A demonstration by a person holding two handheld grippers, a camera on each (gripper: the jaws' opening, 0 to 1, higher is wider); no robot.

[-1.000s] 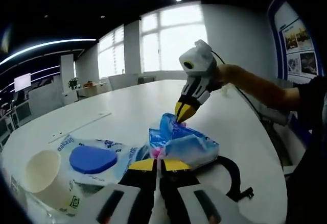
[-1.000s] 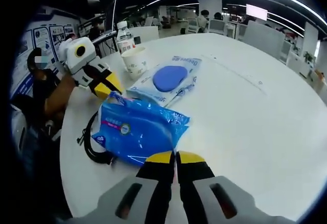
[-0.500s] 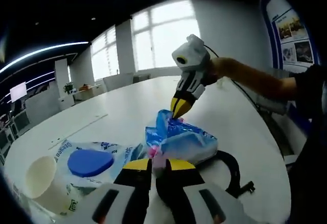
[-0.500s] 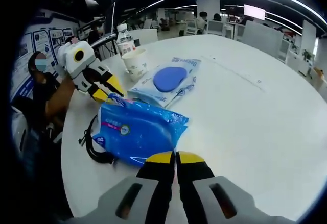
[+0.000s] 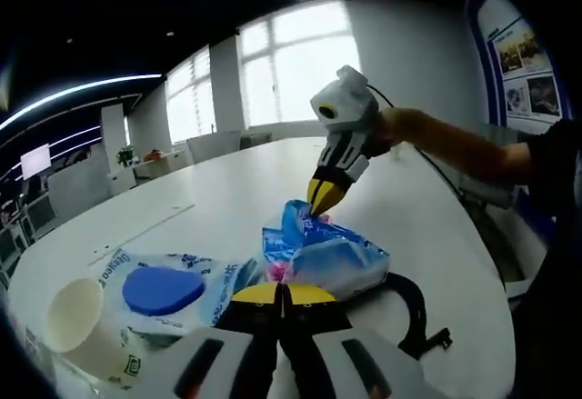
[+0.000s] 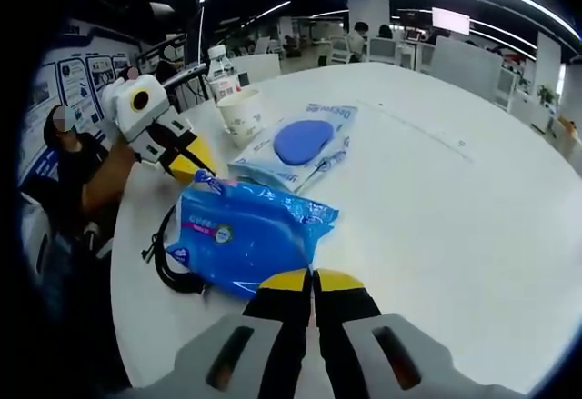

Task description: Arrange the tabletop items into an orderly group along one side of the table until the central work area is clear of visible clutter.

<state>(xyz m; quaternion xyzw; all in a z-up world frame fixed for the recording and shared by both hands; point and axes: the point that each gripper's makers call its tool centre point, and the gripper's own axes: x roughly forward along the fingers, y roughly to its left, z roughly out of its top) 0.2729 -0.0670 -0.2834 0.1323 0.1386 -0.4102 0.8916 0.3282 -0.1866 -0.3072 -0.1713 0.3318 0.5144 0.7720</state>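
Both grippers pinch the blue wipes bag (image 6: 247,235) by opposite ends: the right gripper (image 6: 314,280) clamps its near edge, the left gripper (image 5: 283,292) its far edge, and the bag spans between their fingertips above a black cable (image 6: 168,270)

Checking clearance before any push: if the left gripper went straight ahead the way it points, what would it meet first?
Probably the blue tissue pack, already at the left gripper fingers; the right gripper lies beyond, depth uncertain.
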